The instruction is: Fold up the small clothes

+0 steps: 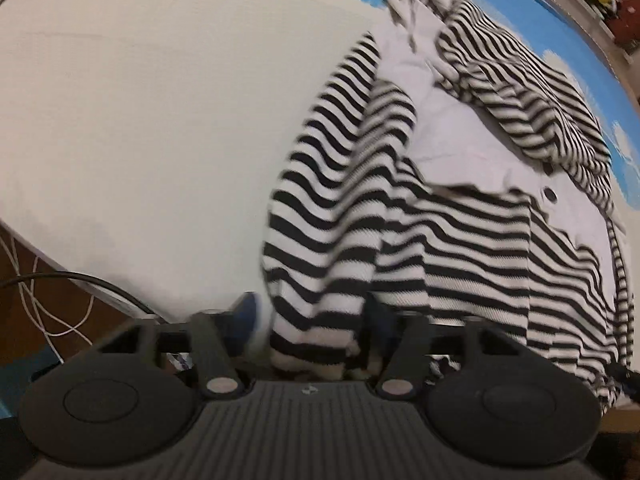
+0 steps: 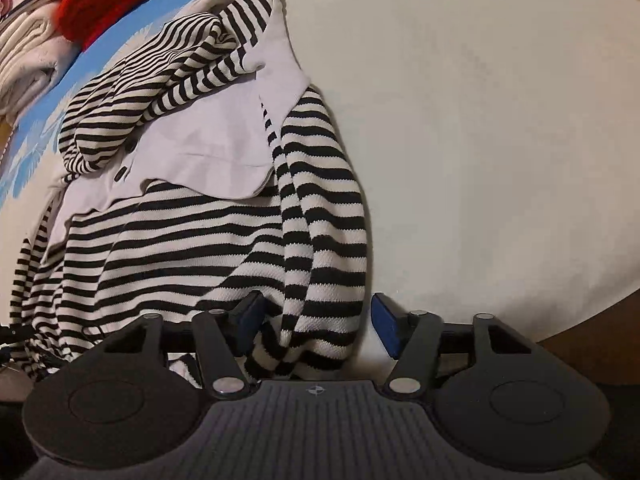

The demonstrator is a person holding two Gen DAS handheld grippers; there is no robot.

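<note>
**Striped top bunched at the near edge, both grippers at its hem**

Your left gripper has striped fabric between its jaws; whether they clamp it you cannot tell. Your right gripper stands wide, a fold of the black-and-white striped top hanging between its blue pads, apart from the right one. The top lies crumpled on the cream and blue cloth, its pale collar turned up.
</note>
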